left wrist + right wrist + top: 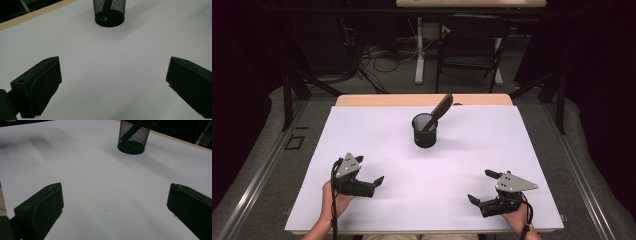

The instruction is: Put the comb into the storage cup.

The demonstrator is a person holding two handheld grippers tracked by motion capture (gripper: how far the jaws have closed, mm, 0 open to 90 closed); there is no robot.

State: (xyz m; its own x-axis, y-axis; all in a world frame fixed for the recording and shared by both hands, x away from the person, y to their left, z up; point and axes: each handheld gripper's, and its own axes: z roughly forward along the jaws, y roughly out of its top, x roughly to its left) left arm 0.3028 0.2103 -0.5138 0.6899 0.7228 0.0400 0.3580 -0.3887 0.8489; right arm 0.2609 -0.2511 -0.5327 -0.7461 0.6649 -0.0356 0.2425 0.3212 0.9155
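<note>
Leaning in the mesh cup (425, 131), the knife (439, 110) shows whole from above; both grippers (369, 170) (483, 186) gape empty.

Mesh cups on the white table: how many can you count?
1. The black mesh cup stands toward the table's far middle, a dark-handled utensil leaning inside it. Nothing on the table could hide another.

each black claw (368, 170) carries a grey three-cornered plate and a trailing black cable.
</note>
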